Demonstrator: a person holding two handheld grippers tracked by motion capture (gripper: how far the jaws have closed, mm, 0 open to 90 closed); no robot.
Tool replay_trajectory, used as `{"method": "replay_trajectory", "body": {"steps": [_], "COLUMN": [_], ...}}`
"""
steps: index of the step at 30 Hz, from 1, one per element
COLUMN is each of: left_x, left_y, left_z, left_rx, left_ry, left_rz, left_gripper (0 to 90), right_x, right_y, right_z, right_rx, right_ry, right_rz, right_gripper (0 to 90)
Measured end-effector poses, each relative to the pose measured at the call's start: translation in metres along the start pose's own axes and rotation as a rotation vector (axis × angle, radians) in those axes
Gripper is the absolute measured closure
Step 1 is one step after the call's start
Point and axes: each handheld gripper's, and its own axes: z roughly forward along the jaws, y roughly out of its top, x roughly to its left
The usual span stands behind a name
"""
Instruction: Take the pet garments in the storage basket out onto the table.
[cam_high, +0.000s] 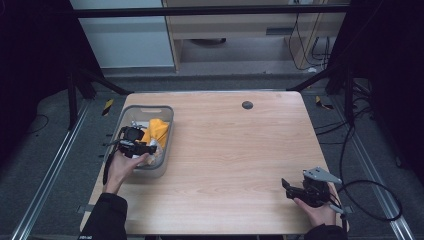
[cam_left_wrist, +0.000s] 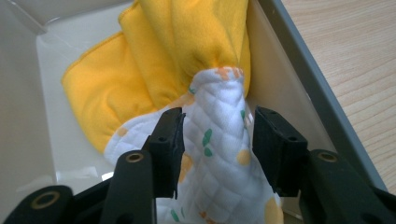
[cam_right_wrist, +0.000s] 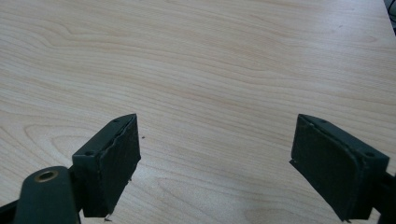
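The right gripper rests near the front right corner of the pale wood-grain surface. Its fingers stand wide apart with nothing between them; bare wood lies beneath.

The left gripper reaches into the grey rectangular plastic bin at the left side of the surface. Its fingers are parted on either side of a raised fold of the white quilted cloth with yellow and green print. The near finger appears to touch the fabric; a gap remains at the other, so the fold is straddled, not clamped.

Behind it, still inside the bin, lies the bright yellow soft fleece cloth, bunched against the white one; whether the two are one piece cannot be determined.

Handling, as judged: the fabric is light, soft and limp, not fragile. It will drape and stretch out when lifted. Grip the raised ridge where the material is gathered and thickest; a thin single layer may slip free.
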Motion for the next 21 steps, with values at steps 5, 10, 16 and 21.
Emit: {"method": "replay_trajectory", "body": {"steps": [5, 10, 16, 21], "left_x": [-0.0007, 0.0017, 0.0029, 0.0032], "left_y": [0.0003, 0.0006, 0.0005, 0.0008], "left_z": [0.0041, 0.0066, 0.0061, 0.0033], "left_rx": [0.016, 0.030, 0.038, 0.026], "left_ry": [-0.008, -0.031, -0.029, -0.016], "left_rz": [0.003, -0.006, -0.001, 0.001], "left_gripper": [60.1, 69.5, 77.8, 80.8], "right_x": [-0.0001, -0.0001, 0.0002, 0.0000], "right_y": [-0.0001, -0.0002, -0.0002, -0.0003], "right_z": [-0.0001, 0.0001, 0.0002, 0.0003], "right_rx": [-0.008, -0.008, -0.005, -0.003], "right_ry": [0.001, 0.002, 0.003, 0.004], "right_rz": [-0.005, -0.008, -0.006, -0.007], "right_gripper": [15.5, 15.5, 15.5, 15.5]}}
